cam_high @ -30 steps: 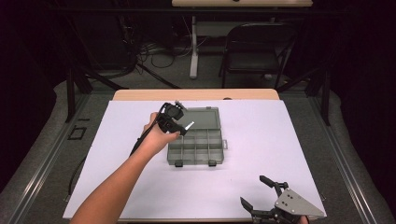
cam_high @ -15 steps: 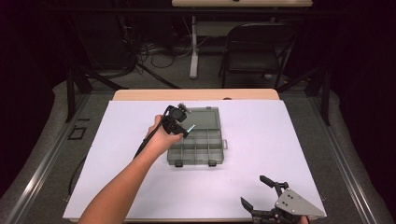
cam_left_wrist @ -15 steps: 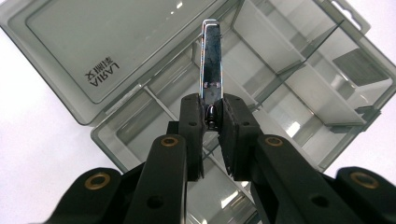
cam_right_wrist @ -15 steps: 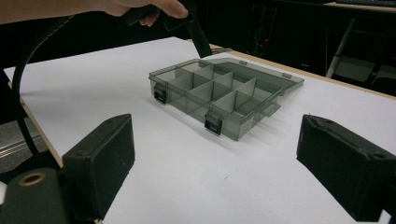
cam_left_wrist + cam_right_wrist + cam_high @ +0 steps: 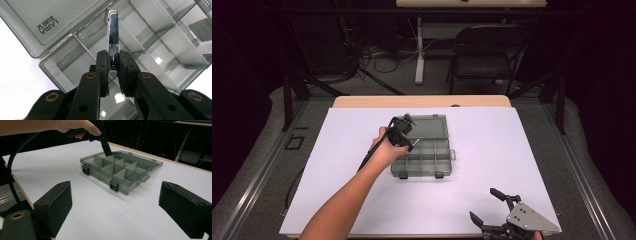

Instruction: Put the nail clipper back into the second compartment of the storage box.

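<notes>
White tabletop [image 5: 337, 165]: your left tool [image 5: 113, 62] clamps a metal clip [image 5: 113, 30] above the open organizer box [image 5: 432, 165]; your right tool [image 5: 115, 205] gapes wide, box ahead.

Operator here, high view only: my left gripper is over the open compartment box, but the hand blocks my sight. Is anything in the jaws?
Observer: Yes. The left gripper is shut on a slim shiny metal piece that sticks out past the jaws.
Operator: Where does its tip point?
Observer: Into the compartment box, at a cell in the row next to the lid. I cannot tell whether it touches the floor.
Operator: Are the cells on the latch side free?
Observer: In the right gripper view, the cells behind the latches look empty.
</notes>
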`<move>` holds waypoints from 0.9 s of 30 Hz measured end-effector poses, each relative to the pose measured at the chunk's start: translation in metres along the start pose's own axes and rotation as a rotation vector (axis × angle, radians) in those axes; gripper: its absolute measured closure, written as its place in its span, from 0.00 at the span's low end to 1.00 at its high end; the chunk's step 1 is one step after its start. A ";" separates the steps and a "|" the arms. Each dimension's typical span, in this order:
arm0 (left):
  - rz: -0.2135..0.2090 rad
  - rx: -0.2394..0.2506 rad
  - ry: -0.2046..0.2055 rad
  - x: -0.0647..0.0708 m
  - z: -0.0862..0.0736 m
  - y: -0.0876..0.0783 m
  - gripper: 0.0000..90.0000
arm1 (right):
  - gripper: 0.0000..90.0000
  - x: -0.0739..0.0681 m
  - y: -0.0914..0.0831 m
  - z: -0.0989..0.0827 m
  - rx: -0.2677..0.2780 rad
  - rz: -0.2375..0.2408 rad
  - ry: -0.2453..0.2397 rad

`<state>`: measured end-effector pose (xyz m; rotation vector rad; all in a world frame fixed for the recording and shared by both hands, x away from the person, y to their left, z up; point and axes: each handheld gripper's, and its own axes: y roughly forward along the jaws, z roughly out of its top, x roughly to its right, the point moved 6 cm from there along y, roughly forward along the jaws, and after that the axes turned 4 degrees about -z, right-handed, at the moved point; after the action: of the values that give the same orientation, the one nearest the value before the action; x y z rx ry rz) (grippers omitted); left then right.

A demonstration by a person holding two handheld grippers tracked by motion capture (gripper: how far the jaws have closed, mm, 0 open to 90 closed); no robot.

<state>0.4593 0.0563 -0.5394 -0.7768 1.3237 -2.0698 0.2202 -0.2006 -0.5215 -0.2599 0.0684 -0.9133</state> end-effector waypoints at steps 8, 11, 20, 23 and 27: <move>-0.010 -0.004 -0.017 0.001 0.000 0.004 0.88 | 0.13 0.000 0.000 0.000 0.005 0.000 -0.003; -0.010 -0.007 -0.023 0.001 0.000 0.005 0.88 | 0.13 0.000 0.000 0.000 0.004 0.001 -0.003; -0.024 -0.006 -0.038 0.000 0.000 0.006 0.88 | 0.13 0.000 0.000 0.000 0.004 -0.001 -0.003; -0.026 -0.005 -0.041 0.000 0.000 0.006 0.88 | 0.13 0.000 0.000 0.000 0.004 0.000 -0.003; -0.029 -0.008 -0.042 0.000 0.000 0.006 0.88 | 0.13 0.000 0.000 0.000 0.006 -0.001 -0.002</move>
<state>0.4601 0.0535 -0.5449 -0.8432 1.3061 -2.0608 0.2200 -0.2008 -0.5209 -0.2558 0.0633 -0.9139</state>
